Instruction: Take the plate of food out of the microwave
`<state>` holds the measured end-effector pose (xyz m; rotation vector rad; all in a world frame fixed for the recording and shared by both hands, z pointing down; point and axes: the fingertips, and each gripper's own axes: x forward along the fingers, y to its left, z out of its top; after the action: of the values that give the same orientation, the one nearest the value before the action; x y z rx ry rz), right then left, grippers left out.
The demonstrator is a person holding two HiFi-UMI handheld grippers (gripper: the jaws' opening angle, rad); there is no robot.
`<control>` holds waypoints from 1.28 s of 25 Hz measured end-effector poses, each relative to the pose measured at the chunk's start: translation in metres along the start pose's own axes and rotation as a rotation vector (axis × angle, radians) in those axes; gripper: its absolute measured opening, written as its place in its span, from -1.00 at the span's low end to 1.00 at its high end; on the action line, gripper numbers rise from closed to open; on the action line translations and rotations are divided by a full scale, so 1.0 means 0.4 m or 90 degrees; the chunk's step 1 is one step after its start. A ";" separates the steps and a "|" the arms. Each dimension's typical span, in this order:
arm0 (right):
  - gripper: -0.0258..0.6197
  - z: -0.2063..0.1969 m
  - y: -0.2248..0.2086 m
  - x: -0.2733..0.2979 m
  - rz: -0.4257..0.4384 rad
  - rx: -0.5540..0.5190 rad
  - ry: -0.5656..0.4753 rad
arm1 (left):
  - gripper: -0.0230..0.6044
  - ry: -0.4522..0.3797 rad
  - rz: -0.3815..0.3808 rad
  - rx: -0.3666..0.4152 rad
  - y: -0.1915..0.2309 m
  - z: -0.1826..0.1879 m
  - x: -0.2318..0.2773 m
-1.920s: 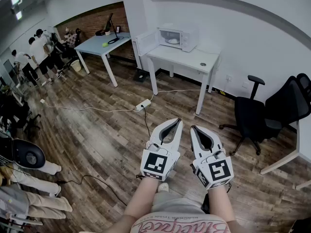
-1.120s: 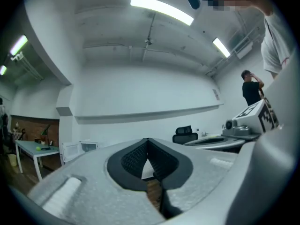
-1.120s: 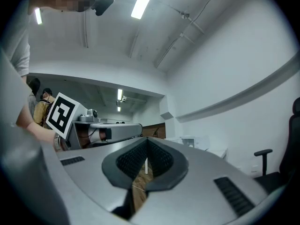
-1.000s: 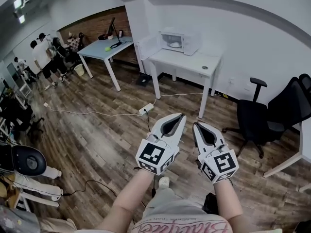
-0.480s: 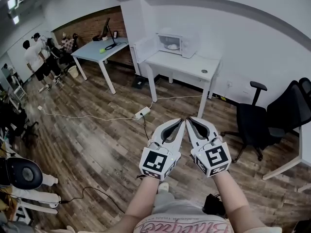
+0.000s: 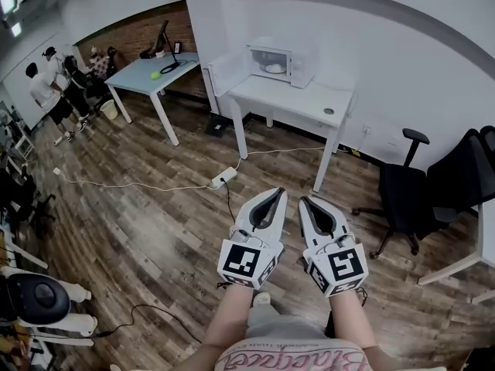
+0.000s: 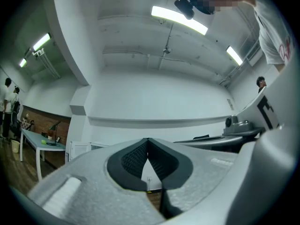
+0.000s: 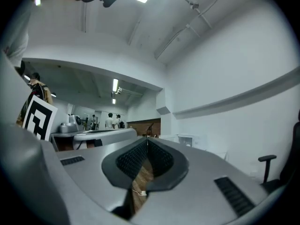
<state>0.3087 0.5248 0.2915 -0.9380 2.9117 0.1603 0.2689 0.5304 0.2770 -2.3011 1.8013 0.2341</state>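
Observation:
The white microwave (image 6: 284, 60) stands far ahead on a white table (image 6: 298, 99), its door (image 6: 223, 69) swung open to the left. A pale plate of food (image 6: 274, 68) shows inside its lit cavity. My left gripper (image 6: 281, 192) and right gripper (image 6: 303, 200) are held side by side over the wooden floor, well short of the table. Both are shut, with nothing between the jaws. In the left gripper view the left gripper (image 7: 148, 140) points at the white wall. In the right gripper view the right gripper (image 8: 147, 139) has the microwave (image 8: 186, 140) small to its right.
A power strip (image 6: 220, 178) with its cables lies on the floor between me and the table. A black office chair (image 6: 410, 193) stands to the right, a blue-topped table (image 6: 151, 72) to the left. People (image 6: 45, 83) stand at the far left. A small dark disc (image 6: 330, 111) lies on the white table.
Half a second ago the two grippers' tips nearly touched; now they are a little apart and lower in the head view. Both stayed shut. The head view has shifted slightly.

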 end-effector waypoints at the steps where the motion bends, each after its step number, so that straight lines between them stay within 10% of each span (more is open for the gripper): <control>1: -0.88 -0.001 -0.001 0.013 0.000 0.011 -0.002 | -0.91 -0.003 0.000 -0.002 0.014 -0.002 0.004; 32: -0.89 -0.062 -0.011 0.271 -0.041 0.050 0.003 | -0.91 0.027 -0.039 -0.017 0.268 -0.085 0.083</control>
<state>0.2222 0.4557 0.3042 -1.0195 2.8637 0.0407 0.1727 0.4657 0.2944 -2.3936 1.7536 0.2016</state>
